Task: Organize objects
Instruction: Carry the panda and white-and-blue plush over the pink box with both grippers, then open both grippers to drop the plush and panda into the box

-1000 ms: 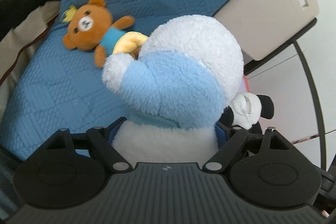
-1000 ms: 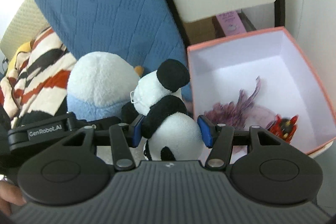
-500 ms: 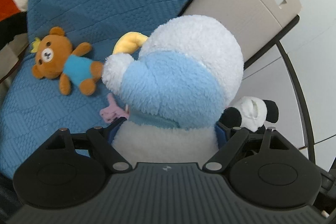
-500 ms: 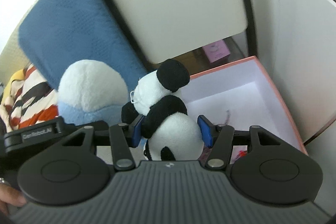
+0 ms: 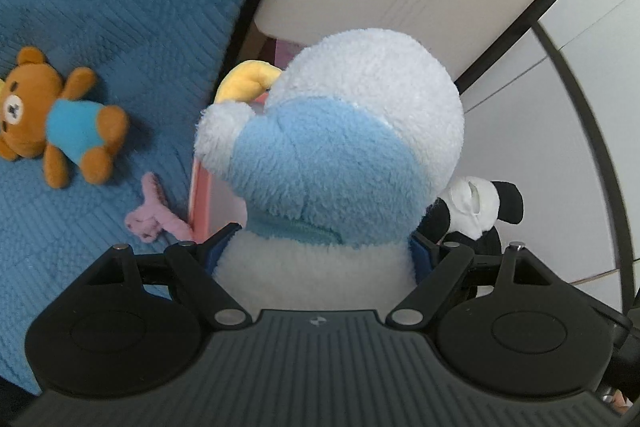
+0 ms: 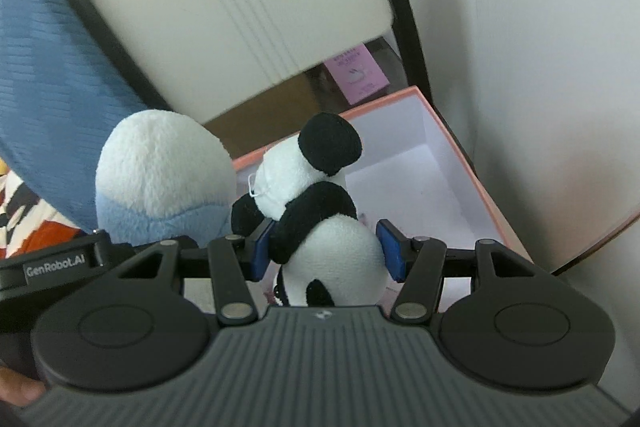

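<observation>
My left gripper (image 5: 316, 251) is shut on a big white and light-blue plush toy (image 5: 340, 147) with a yellow beak; the same plush (image 6: 160, 179) shows at the left of the right wrist view. My right gripper (image 6: 326, 247) is shut on a small panda plush (image 6: 320, 211), held above the pink box (image 6: 460, 143) with its white inside. The panda (image 5: 476, 203) peeks out at the right in the left wrist view. The box's pink edge (image 5: 200, 195) shows beside the blue plush.
A brown bear plush in a blue shirt (image 5: 60, 123) and a small pink toy (image 5: 152, 215) lie on the blue quilt (image 5: 100, 7). A beige chair (image 6: 224, 3) with a black frame stands behind the box. A purple card (image 6: 356, 75) lies beneath it.
Both grippers moved sideways with their plush toys, from over the blue quilt toward the chair and the pink box. The bear slid to the left of the left wrist view.
</observation>
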The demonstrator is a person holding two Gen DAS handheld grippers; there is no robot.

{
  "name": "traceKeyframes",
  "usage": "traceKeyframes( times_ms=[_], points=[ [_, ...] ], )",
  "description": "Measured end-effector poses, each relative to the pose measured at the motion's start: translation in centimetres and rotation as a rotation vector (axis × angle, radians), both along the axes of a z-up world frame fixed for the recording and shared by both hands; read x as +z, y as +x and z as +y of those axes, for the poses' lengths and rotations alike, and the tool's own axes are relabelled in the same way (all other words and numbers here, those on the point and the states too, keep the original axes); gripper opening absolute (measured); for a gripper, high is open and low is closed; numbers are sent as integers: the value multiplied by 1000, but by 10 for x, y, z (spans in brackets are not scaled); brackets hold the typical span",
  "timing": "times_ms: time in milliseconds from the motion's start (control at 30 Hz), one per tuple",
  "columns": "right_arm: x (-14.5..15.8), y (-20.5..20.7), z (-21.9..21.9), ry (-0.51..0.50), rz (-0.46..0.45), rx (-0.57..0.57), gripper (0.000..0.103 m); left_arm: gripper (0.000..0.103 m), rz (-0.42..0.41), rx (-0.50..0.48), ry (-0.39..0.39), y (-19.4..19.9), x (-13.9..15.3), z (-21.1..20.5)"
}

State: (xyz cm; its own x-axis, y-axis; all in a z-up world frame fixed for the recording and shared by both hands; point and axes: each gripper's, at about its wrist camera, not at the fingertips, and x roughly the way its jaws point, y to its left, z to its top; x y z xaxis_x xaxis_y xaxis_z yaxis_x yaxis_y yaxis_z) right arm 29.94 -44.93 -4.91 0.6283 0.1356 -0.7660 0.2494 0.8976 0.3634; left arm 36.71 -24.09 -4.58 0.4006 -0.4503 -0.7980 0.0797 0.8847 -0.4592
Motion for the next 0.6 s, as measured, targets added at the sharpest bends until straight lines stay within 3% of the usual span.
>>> traceKeyframes(
  times_ms=[367,600],
  points=[
    [-66,19,-23,14,90,-21,58,86,86,0,31,13,-53,-29],
    [-68,23,-25,-3,90,0,62,87,119,-13,44,18,-60,-38]
  ],
)
